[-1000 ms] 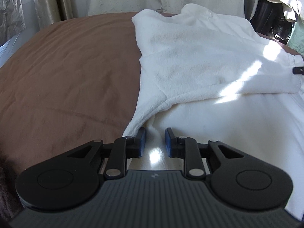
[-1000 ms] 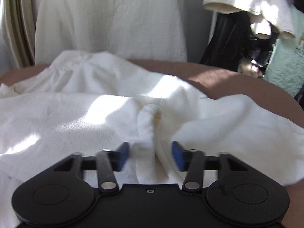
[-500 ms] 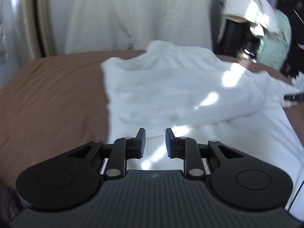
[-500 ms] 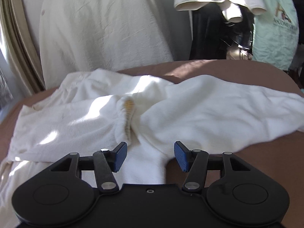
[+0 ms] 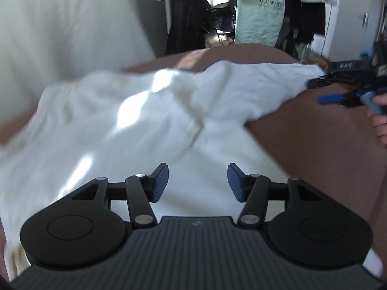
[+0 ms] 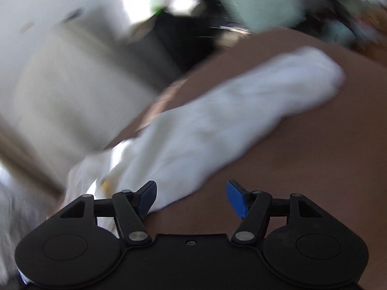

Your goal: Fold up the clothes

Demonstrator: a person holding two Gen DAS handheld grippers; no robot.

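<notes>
A white fleece garment lies spread on the brown bed cover, with one sleeve reaching out to the right. My left gripper is open and empty just above the garment's near part. My right gripper is open and empty over the brown cover, beside the near end of the sleeve, which stretches away to the upper right. The right gripper also shows at the right edge of the left wrist view, close to the sleeve's cuff. Both views are blurred by motion.
A pale curtain or sheet hangs behind the bed. Clothes hang on a rack at the back, with dark items below. The brown cover extends to the right of the sleeve.
Both grippers have swung to the right. The left gripper has opened wider. The right gripper has let go of the fold of fabric it straddled and moved beside the sleeve.
</notes>
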